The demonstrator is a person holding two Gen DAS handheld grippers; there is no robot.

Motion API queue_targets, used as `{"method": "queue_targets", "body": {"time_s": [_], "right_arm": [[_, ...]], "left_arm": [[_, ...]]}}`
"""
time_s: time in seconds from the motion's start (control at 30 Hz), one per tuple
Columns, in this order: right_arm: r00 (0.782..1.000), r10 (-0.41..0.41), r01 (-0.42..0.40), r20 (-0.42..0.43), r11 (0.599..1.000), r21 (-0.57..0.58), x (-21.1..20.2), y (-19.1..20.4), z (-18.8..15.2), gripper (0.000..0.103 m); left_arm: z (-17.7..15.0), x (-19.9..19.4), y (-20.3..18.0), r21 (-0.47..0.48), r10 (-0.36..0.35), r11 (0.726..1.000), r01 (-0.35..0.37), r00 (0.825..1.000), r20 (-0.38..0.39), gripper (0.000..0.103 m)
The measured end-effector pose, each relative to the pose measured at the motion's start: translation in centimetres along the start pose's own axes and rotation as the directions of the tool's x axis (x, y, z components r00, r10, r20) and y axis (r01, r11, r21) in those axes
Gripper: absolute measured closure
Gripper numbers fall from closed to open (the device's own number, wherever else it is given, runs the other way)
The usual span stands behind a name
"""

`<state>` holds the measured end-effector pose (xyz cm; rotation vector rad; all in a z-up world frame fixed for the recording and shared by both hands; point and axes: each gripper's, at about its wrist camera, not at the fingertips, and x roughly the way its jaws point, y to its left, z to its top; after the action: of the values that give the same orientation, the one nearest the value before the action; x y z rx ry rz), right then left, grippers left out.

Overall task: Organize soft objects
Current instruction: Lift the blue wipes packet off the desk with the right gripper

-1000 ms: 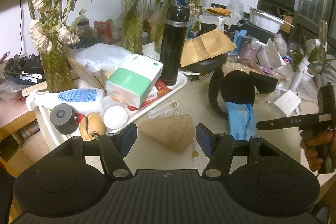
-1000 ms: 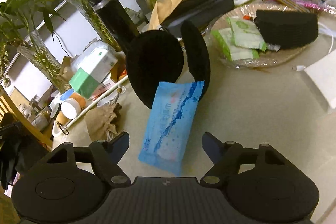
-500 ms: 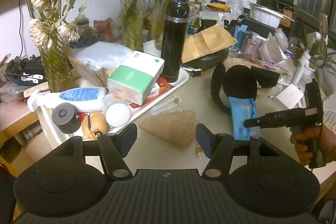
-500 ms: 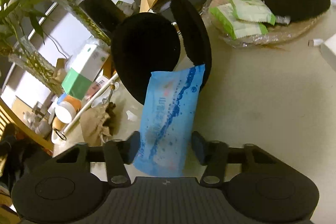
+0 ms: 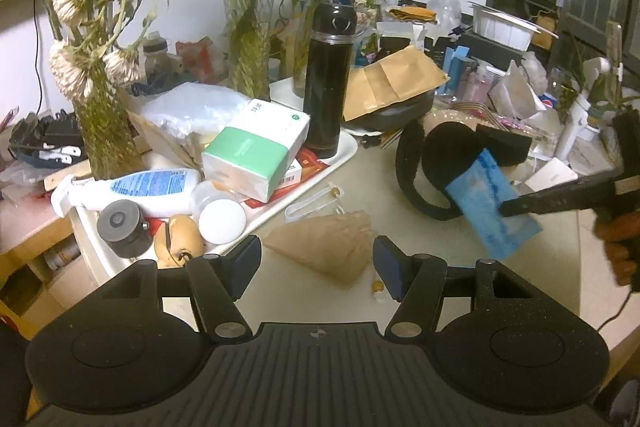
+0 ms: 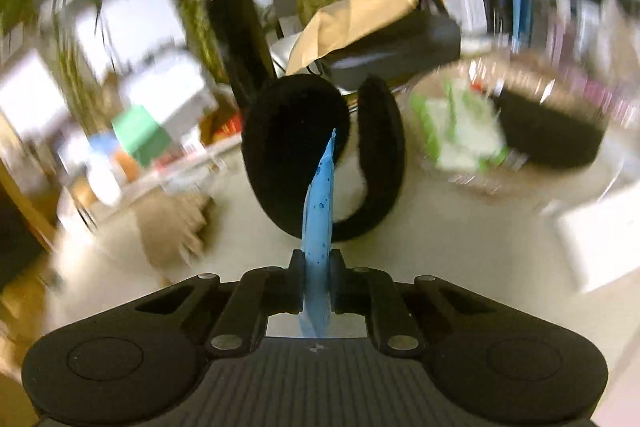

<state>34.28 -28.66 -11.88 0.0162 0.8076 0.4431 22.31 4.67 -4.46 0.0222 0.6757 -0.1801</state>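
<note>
A blue wet-wipe packet [image 6: 320,211] stands edge-on between the pads of my right gripper [image 6: 317,263], whose jaws are closing and press on it. In the left wrist view the packet [image 5: 490,203] hangs tilted above the table from the right gripper [image 5: 508,207], which a person's hand [image 5: 618,247] holds. Black furry earmuffs [image 5: 444,151] [image 6: 296,143] lie just behind it. My left gripper [image 5: 318,261] is open and holds nothing. A beige cloth pouch [image 5: 324,247] lies on the table just past its fingertips.
A white tray [image 5: 348,147] at the left holds a black flask [image 5: 329,83], a green-and-white tissue box [image 5: 256,151], a lotion bottle and jars. Glass vases with plants stand behind. A woven tray [image 6: 472,183] at the right holds green packets and a black pad [image 6: 548,135].
The right gripper closed on the blue packet and lifted it off the table, rolling it edge-on. The left gripper stayed still and open.
</note>
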Motion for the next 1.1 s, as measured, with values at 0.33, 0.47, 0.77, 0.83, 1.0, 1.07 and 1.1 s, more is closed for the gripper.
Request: {"method": "queue_targets", "body": {"time_s": [0.33, 0.47, 0.77, 0.83, 1.0, 1.07, 1.1], "right_arm": [[0.991, -0.022, 0.005, -0.129, 0.992, -0.129, 0.4, 2.1, -2.2, 0.088], [0.99, 0.009, -0.02, -0.141, 0.997, -0.078, 1.3, 1.7, -2.3, 0.085], [0.991, 0.031, -0.023, -0.127, 0.998, 0.063, 0.5, 0.3, -2.3, 0.086], [0.995, 0.058, -0.048, -0.083, 0.993, 0.111, -1.1, 0.0, -1.9, 0.087], [0.998, 0.056, -0.056, 0.004, 0.989, 0.135, -4.2, 0.3, -1.8, 0.087], [0.997, 0.071, -0.073, 0.023, 0.986, 0.148, -4.8, 0.4, -2.0, 0.087], [0.996, 0.08, -0.083, 0.028, 0.984, 0.155, -4.9, 0.4, -2.2, 0.087]], "left_arm": [[0.0, 0.0, -0.1, 0.007, 0.007, 1.0, -0.007, 1.0, 0.003, 0.042], [-0.1, 0.3, -0.2, 0.018, 0.01, 1.0, -0.01, 1.0, -0.003, 0.042], [-0.1, 0.5, -0.3, 0.018, -0.013, 1.0, 0.013, 1.0, -0.019, 0.042], [-0.1, 0.6, -0.1, 0.009, -0.012, 1.0, 0.012, 1.0, -0.023, 0.042], [-0.1, 0.5, -0.1, 0.01, -0.013, 1.0, 0.013, 1.0, -0.022, 0.042], [0.0, 0.4, -0.2, 0.019, -0.016, 1.0, 0.017, 1.0, -0.013, 0.042], [0.0, 0.4, -0.3, 0.022, -0.016, 1.0, 0.016, 1.0, -0.012, 0.042]]}}
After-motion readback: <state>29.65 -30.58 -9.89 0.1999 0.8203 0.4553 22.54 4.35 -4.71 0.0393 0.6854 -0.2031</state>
